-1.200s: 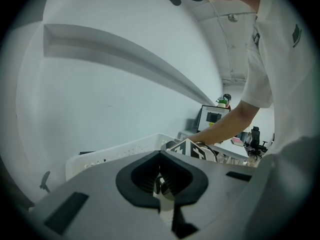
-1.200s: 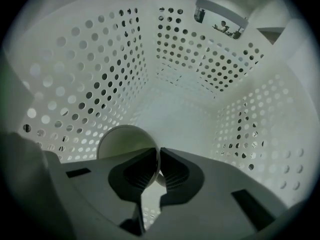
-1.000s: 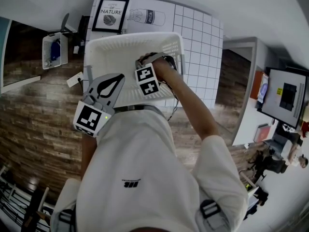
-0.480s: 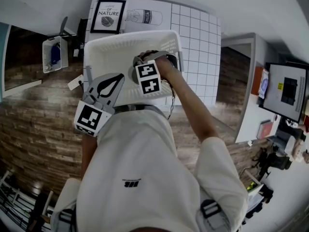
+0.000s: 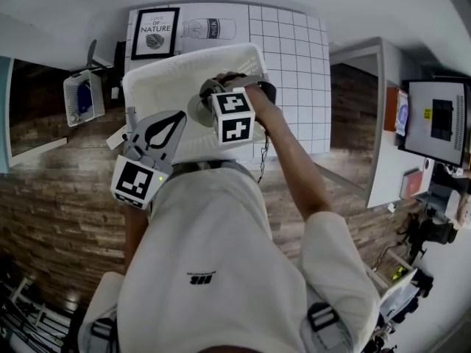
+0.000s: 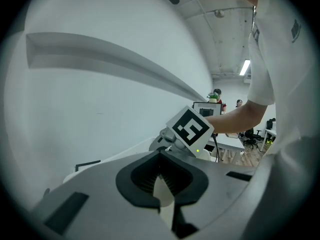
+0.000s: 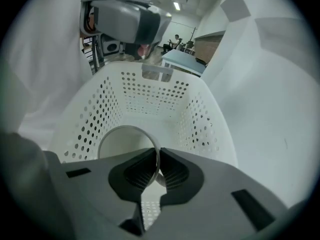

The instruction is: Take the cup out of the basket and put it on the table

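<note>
Between the jaws of the right gripper [image 7: 157, 156]: white cup [image 7: 125, 145], clamped by its rim
Perforated basket [image 7: 100, 109] lies beyond the tips; left gripper [image 6: 161, 156] closed, empty

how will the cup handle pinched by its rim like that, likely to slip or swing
Probably stiff: the thin rim of the cup looks round and undented where the right gripper pinches it. The smooth pale wall may be slippery, and a grip on one side could let it swing. Its thin wall suggests it is light.

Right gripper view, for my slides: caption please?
Right gripper pinches the white cup by its rim over the perforated basket.
</note>
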A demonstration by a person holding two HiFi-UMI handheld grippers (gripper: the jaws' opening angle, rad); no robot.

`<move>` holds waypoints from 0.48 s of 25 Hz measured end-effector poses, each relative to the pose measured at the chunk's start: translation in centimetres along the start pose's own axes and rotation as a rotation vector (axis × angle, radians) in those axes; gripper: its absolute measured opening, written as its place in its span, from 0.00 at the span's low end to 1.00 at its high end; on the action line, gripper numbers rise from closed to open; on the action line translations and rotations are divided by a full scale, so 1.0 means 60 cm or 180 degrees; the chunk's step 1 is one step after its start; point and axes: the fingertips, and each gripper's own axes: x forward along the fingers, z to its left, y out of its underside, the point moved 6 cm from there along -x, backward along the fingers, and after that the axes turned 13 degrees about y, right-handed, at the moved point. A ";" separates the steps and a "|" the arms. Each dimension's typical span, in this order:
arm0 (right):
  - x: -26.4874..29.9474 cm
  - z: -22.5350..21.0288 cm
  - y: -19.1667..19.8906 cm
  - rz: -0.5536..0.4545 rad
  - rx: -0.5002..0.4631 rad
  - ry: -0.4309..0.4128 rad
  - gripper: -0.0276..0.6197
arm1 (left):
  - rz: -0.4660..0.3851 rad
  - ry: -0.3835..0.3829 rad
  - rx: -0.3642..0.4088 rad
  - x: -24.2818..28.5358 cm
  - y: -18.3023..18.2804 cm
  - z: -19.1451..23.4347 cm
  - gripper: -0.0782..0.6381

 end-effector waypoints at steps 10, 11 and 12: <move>-0.082 -0.031 0.014 -0.0074 0.0472 0.0480 0.09 | -0.0062 0.0254 0.0193 0.016 -0.033 -0.004 0.12; -0.092 -0.034 0.015 -0.0085 0.0519 0.0535 0.09 | -0.0076 0.0295 0.0230 0.019 -0.038 -0.005 0.12; -0.101 -0.037 0.016 -0.0091 0.0564 0.0591 0.09 | -0.0087 0.0337 0.0264 0.022 -0.043 -0.007 0.12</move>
